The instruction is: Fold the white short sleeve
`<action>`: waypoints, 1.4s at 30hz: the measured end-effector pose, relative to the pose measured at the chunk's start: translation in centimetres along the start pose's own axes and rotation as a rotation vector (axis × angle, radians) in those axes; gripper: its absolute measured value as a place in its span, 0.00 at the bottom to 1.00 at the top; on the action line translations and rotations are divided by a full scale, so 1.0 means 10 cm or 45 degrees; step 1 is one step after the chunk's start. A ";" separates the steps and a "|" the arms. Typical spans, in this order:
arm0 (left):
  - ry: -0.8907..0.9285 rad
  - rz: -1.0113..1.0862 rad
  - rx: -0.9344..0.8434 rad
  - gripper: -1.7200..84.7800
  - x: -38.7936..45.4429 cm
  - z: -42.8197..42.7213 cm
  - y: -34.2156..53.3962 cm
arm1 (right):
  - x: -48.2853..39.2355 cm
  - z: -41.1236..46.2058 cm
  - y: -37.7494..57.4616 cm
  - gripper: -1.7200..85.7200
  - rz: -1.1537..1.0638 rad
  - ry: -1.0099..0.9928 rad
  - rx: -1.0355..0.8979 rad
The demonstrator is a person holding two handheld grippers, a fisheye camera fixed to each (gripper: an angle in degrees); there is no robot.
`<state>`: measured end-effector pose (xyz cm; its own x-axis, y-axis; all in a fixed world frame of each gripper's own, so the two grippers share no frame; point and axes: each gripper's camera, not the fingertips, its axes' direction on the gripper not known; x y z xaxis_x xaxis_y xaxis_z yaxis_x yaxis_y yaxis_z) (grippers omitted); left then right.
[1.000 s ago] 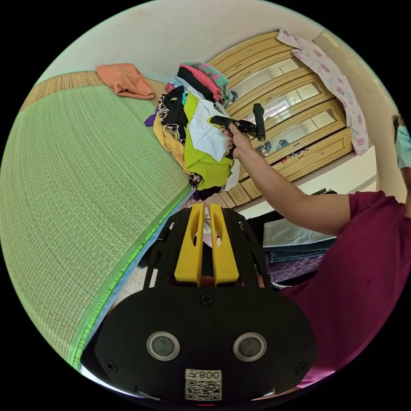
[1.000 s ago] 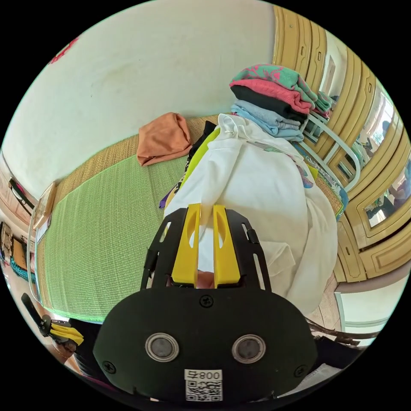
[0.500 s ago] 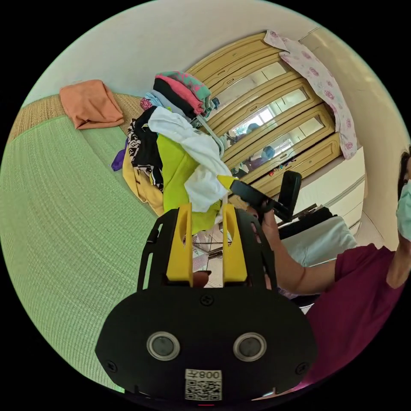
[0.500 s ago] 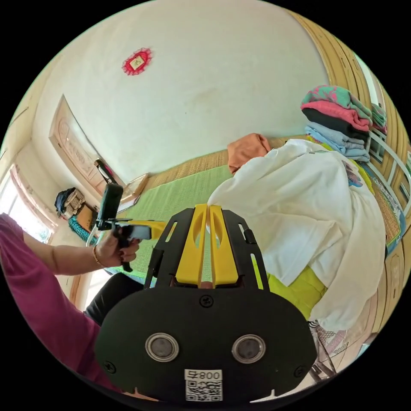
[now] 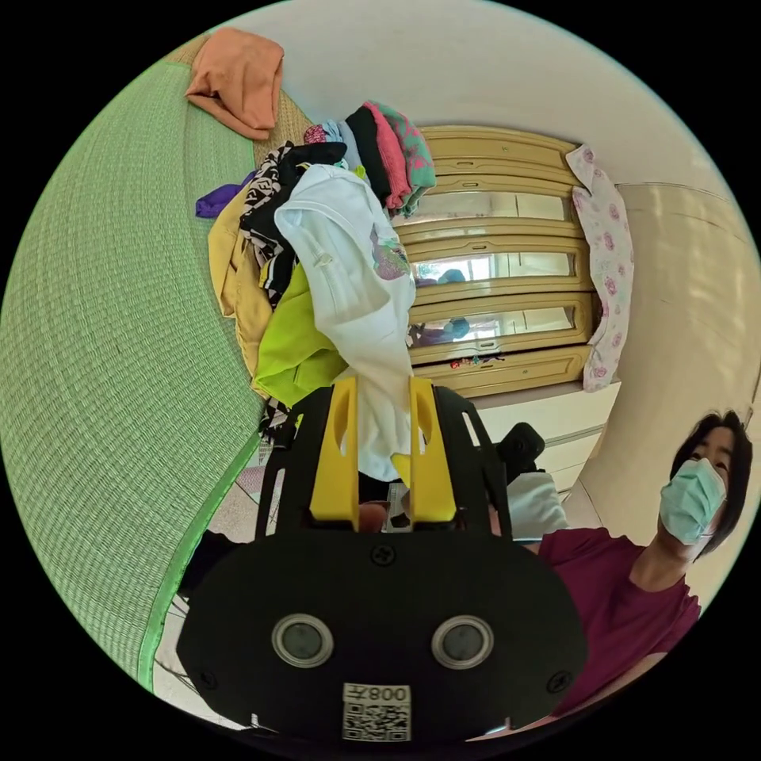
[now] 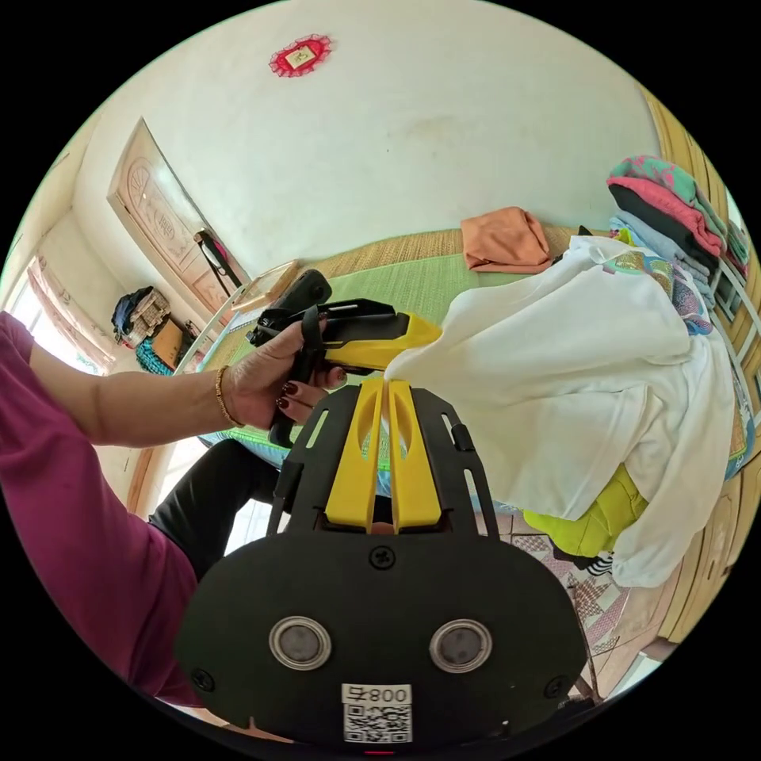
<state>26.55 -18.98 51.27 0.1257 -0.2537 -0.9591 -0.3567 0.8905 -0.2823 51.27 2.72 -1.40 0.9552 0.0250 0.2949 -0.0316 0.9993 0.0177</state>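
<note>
The white short-sleeve shirt (image 5: 349,269) lies draped over a pile of clothes at the edge of the green mat, and one end hangs down toward me. In the left gripper view, my left gripper (image 5: 382,388) is open with that hanging end between its jaws. Just behind the cloth shows the yellow tip of my right gripper (image 5: 402,469). In the right gripper view, my right gripper (image 6: 386,386) is shut on a pulled-out edge of the shirt (image 6: 571,349). My left gripper (image 6: 428,334), held in a hand, touches the same edge right above it.
Under the shirt lie a lime garment (image 5: 297,349) and patterned clothes, with a folded stack (image 5: 388,151) on top. An orange cloth (image 5: 238,75) rests on the green mat (image 5: 103,317). A wooden wardrobe (image 5: 491,261) stands behind. The person sits beside the mat's edge.
My right gripper has drawn the shirt's edge away from the pile toward the person. My left gripper has opened and come up to that edge, so the cloth now sits between its jaws.
</note>
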 end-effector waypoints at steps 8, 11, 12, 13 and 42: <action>-0.159 0.032 -0.014 0.04 0.05 -0.17 0.26 | -0.18 0.20 -0.05 0.03 -0.050 -0.091 -0.147; -0.189 -0.006 -0.013 0.04 0.00 -0.24 0.42 | -0.24 0.18 -0.09 0.04 -0.076 -0.133 -0.203; -0.206 -0.015 -0.015 0.04 -0.01 -0.26 0.48 | -0.25 0.13 -0.14 0.04 -0.076 -0.135 -0.199; -0.211 -0.023 -0.020 0.04 -0.02 -0.26 0.51 | -0.24 0.06 -0.23 0.05 -0.079 -0.120 -0.176; -0.258 0.137 -0.037 0.04 1.18 -1.05 1.77 | -0.39 0.53 -1.78 0.02 -0.348 1.119 -0.506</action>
<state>12.04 -10.17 34.69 0.2680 -0.0744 -0.9605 -0.4045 0.8962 -0.1823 46.56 -15.32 2.16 0.7985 -0.3568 -0.4848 0.1689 0.9058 -0.3886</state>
